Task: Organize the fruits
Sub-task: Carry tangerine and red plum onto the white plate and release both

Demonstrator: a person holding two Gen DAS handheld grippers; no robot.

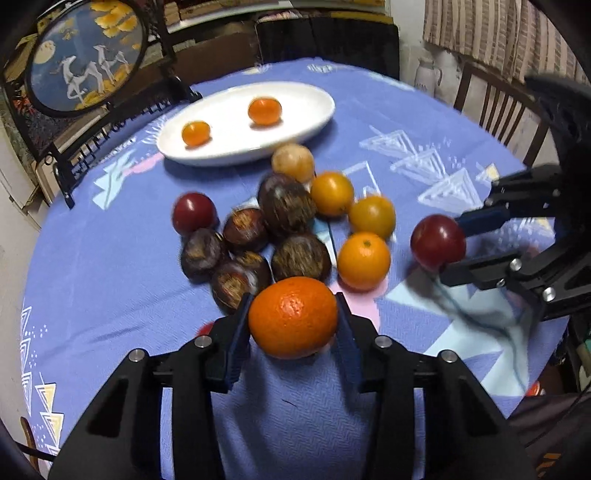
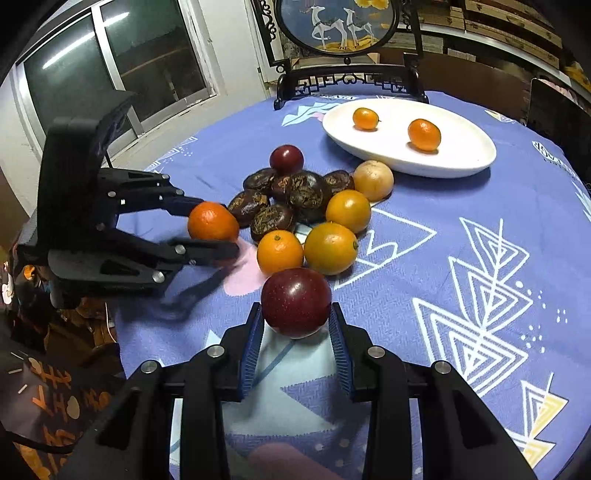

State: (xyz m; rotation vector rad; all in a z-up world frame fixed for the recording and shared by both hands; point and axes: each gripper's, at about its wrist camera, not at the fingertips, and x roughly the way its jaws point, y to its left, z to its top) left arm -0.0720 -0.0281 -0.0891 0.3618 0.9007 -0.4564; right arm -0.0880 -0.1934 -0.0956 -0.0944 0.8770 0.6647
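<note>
Two wrist cams over a round table w/ a blue patterned tablecloth (image 2: pixel 461 206).

Left gripper (image 1: pixel 293 319), near edge of its view, is clamped on a bright orange mandarin (image 1: pixel 293 317); both blue pads press its sides. The right cam shows the same grip side-on, at left of the fruit pile.

Right gripper (image 2: pixel 295 314) is clamped on a dark red plum (image 2: pixel 295 301), pads tight on both sides. It sits near, just in front of the pile.

Pile in mid-table: several dark brown mottled fruits (image 2: pixel 306 192) bunched together, three yellow-orange citrus (image 2: pixel 330 247) touching along the pile's right side, one pale tan fruit (image 2: pixel 373 179) on the far side, a second red plum (image 2: pixel 286 158) at the far-left edge.

Far side: white oval plate (image 2: pixel 461 162) holding two small orange kumquat-like fruits (image 2: pixel 424 134), well apart. The tan fruit lies just beside the plate's near rim. Behind the plate, a framed round deer picture on a dark stand (image 2: pixel 338 22).

Step, as judged: both fruits gripped, transfer not yet done; most sorting left. Next probably calls for lifting clear of neighbours, carrying the mandarin far to the plate w/ the other orange fruit, keeping the two grippers apart. Where the plum belongs can't be told.
</note>
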